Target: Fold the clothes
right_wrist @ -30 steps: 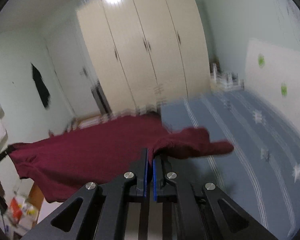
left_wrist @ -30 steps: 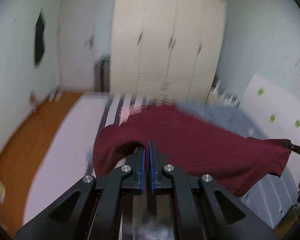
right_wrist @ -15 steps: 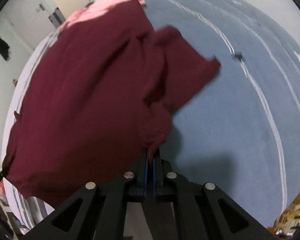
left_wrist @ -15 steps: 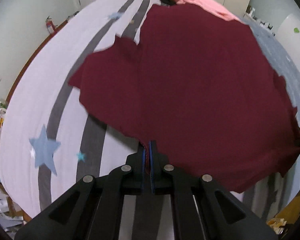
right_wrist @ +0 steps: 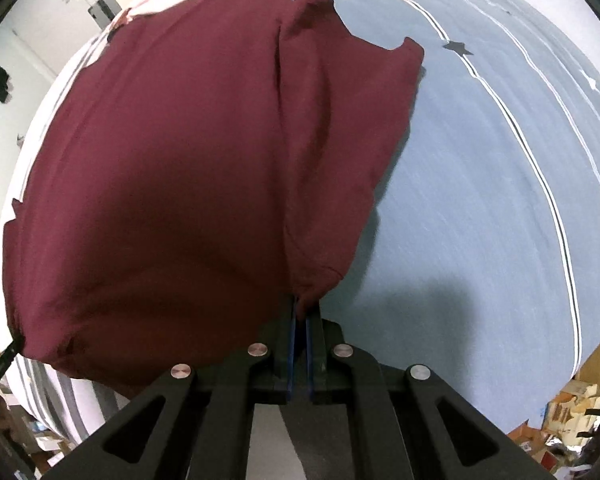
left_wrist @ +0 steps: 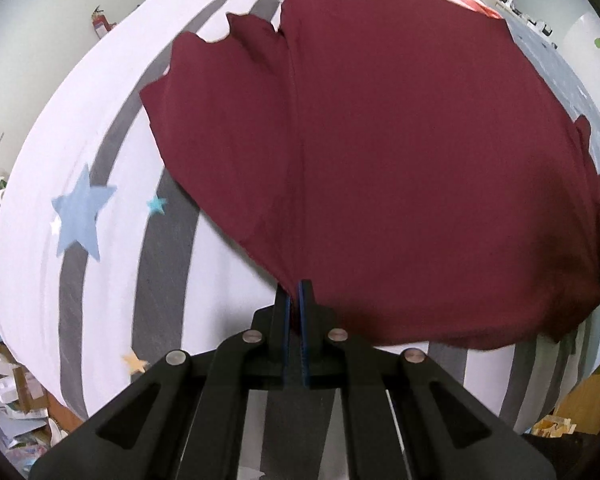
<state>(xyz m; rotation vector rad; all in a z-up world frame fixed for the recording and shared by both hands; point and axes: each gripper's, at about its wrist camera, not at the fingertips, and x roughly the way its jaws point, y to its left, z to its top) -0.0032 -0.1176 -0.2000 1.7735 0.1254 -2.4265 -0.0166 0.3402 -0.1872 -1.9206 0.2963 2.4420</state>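
Striped, star-printed bed (left_wrist: 100, 264) below; we see the maroon shirt (left_wrist: 400, 160) spread over it, near corners pinched by left gripper (left_wrist: 295, 286) and right gripper (right_wrist: 301, 304), both clamped on cloth.

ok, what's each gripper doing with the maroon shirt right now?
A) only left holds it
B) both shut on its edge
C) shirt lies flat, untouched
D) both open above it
B: the left gripper and the right gripper each have their fingers closed on the near edge of the maroon shirt, which is spread over the bed.
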